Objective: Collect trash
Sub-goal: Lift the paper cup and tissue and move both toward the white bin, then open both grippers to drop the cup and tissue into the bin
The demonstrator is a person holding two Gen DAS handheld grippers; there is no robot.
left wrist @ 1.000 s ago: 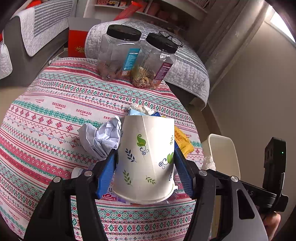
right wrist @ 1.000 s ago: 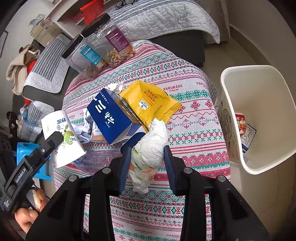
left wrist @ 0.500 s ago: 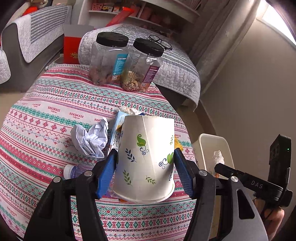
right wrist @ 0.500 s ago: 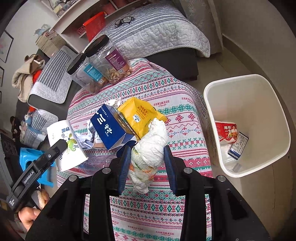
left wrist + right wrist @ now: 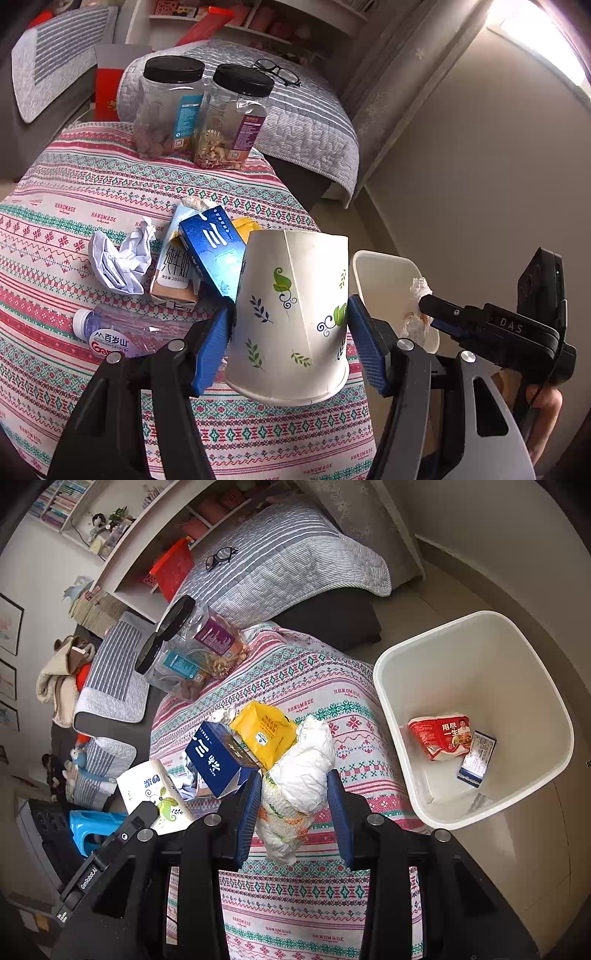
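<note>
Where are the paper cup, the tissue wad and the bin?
paper cup (image 5: 291, 317), left wrist view, middle of its printed side wall.
tissue wad (image 5: 303, 771), right wrist view, its crumpled middle.
bin (image 5: 480, 657), right wrist view, bare inner wall.

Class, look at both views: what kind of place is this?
Probably a home living room: a quilt-covered sofa with glasses, shelves along the wall, and a cloth-covered table.
</note>
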